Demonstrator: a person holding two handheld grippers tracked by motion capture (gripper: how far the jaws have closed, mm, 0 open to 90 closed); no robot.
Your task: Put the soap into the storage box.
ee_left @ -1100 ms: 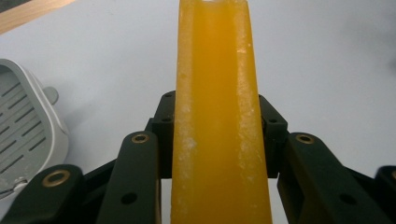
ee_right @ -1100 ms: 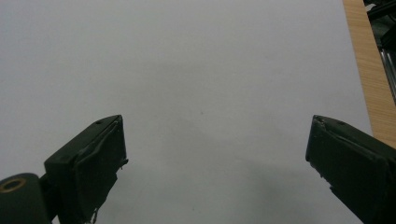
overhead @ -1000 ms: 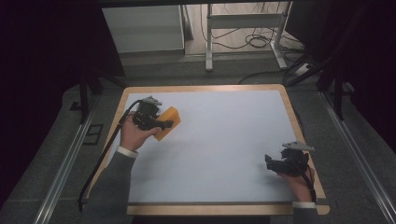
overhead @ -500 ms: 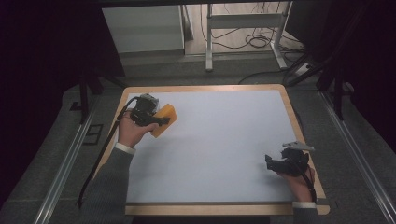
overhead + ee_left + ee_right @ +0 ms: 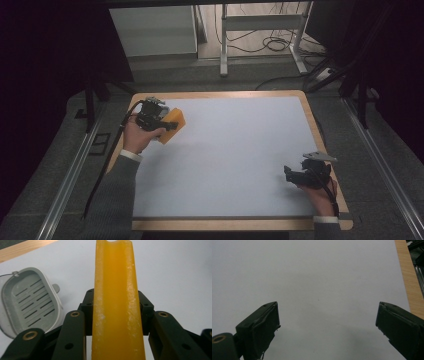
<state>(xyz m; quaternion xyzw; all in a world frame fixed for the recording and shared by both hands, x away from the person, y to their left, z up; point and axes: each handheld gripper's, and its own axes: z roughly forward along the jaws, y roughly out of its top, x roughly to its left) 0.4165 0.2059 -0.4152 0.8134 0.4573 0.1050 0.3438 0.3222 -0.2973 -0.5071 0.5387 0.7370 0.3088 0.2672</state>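
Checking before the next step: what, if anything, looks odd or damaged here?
Little stands out. The orange bar clamped in the left gripper has whitish scuffed patches and a notch at its far end. The grey slotted tray looks whole, and the right gripper is open.

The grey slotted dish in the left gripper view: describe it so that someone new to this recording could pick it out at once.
Start from the white table top and the orange bar clamped upright in the left tool. The dish lies flat on the table to the left of that bar. It is a grey rounded tray with rows of drain slots in its floor, the one pale plastic thing there.
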